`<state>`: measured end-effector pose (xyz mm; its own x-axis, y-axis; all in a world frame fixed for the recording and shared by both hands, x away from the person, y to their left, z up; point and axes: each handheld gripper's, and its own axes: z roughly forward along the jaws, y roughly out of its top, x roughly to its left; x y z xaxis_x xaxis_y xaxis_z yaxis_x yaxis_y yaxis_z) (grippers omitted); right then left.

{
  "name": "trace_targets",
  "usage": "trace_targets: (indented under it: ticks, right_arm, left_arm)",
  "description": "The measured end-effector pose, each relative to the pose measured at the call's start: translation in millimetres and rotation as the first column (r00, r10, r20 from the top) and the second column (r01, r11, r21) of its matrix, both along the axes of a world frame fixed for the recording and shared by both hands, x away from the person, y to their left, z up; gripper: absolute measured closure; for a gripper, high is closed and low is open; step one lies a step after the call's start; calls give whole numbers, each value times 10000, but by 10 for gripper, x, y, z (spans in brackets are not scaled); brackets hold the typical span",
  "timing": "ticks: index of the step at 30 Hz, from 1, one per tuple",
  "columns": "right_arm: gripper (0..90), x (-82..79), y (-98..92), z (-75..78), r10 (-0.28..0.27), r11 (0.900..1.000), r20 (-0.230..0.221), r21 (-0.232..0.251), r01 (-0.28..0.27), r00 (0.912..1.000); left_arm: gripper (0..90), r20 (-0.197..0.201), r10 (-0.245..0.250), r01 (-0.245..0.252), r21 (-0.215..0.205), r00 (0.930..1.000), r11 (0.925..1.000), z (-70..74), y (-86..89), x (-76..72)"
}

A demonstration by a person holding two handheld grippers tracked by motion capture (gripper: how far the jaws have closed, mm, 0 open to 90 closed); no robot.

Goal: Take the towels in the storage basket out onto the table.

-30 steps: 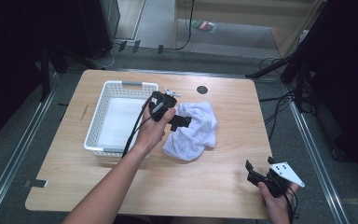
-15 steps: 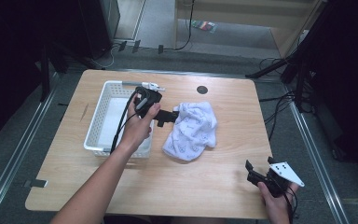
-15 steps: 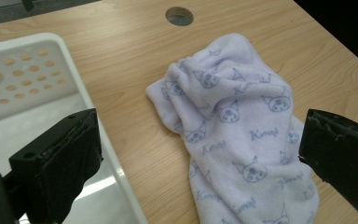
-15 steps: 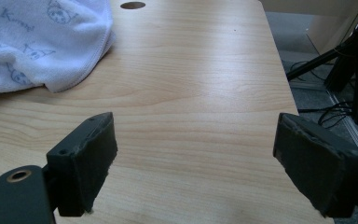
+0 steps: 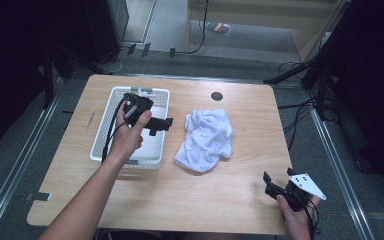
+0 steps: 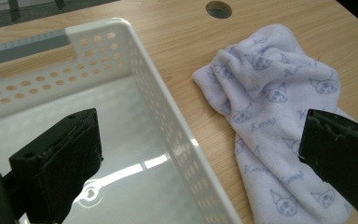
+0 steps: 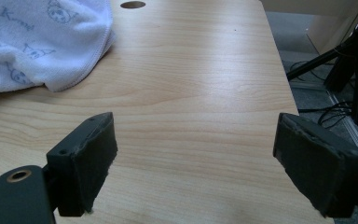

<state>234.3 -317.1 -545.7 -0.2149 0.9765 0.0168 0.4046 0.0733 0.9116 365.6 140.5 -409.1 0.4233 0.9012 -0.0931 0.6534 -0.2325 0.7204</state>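
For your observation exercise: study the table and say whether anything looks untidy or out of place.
The white towel lies crumpled in a heap on the table, beside the white basket, not in it. Nothing looks spilled or damaged.

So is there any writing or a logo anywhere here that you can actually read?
"Kuromi" perhaps: pale blue script repeated between cartoon faces on the white towel; too blurred to be sure.
White basket: no label or writing.
Both sets of black fingers: no marking.
Wooden table: no text.
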Motion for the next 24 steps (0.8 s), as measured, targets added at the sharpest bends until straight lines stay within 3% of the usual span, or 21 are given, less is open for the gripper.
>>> trace_targets:
  ticks: [6, 24]
  right_arm:
    - [137, 0, 0, 0, -4, 10000, -11, -7, 4, 10000]
    - [137, 4, 2, 1, -7, 10000, -36, -44, 7, 10000]
  left_arm:
    - [0, 124, 200, -203, 217, 9997, 9996, 6, 171, -75]
    - [0, 387, 979, -982, 49, 9944, 9952, -74, 752, -342]
